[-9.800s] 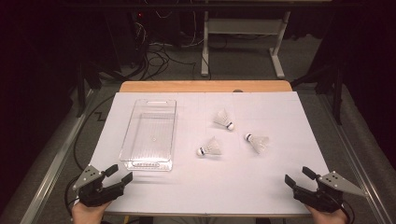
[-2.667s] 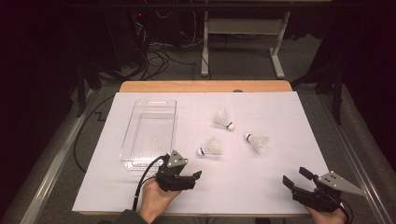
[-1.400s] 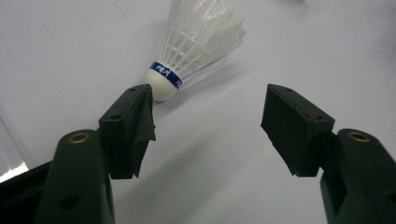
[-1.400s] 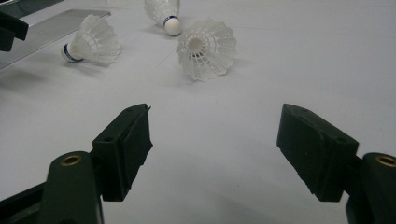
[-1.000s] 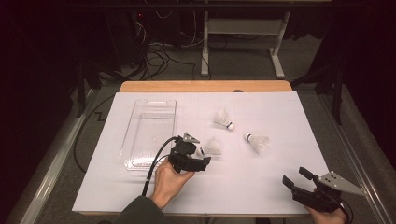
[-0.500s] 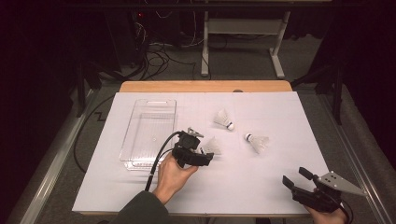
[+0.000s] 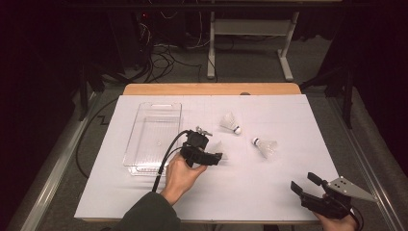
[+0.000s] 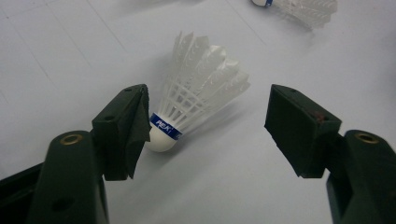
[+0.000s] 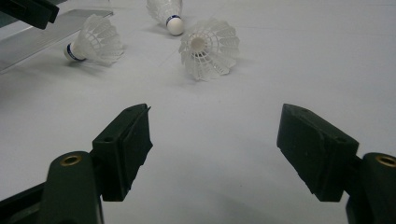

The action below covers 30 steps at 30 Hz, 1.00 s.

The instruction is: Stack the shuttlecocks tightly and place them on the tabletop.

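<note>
3 shuttlecocks [image 7: 230,122] [image 7: 265,147] [image 8: 196,93], 1 clear plastic bin [image 7: 144,154], 2 grippers [image 7: 214,157] [image 7: 303,184], 1 table [image 7: 269,192].

Bare table [image 7: 250,187] around nearest shuttlecock [image 8: 196,100]

Nearest shuttlecock [image 7: 217,148] — half hidden behind left tongs [image 7: 215,157].

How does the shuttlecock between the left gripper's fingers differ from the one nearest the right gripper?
The near-left shuttlecock lies between the left gripper fingers; the right-hand shuttlecock lies apart from the right gripper. In the high view their corks point opposite ways. Both are white, with a blue band.
</note>
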Each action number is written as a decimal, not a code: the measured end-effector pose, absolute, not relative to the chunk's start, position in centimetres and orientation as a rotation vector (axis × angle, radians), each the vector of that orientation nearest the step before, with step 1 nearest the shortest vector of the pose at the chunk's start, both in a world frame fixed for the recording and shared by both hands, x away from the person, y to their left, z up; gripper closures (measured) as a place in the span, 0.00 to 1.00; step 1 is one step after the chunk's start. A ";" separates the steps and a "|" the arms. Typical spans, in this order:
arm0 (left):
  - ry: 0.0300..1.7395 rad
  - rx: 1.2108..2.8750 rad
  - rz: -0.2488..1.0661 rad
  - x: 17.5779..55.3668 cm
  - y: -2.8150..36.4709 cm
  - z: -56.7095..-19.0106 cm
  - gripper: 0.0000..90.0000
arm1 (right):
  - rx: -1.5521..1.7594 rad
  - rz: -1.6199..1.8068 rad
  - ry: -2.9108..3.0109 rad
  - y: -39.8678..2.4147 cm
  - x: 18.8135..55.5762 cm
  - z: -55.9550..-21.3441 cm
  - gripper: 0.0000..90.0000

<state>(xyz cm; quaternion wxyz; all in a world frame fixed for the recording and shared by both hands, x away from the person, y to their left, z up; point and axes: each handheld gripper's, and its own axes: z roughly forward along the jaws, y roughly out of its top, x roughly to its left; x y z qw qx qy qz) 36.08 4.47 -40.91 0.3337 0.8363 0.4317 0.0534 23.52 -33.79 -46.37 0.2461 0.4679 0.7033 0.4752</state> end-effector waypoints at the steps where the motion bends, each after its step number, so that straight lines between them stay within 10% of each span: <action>1: 1.134 2.182 0.141 36.2 4.4 -40.9 0.35 | 1.276 1.297 1.920 -33.8 23.5 -46.4 0.29; 30: 1.166 2.169 0.111 37.8 3.6 -40.9 0.35 | 1.275 1.296 1.922 -33.8 23.6 -46.4 0.29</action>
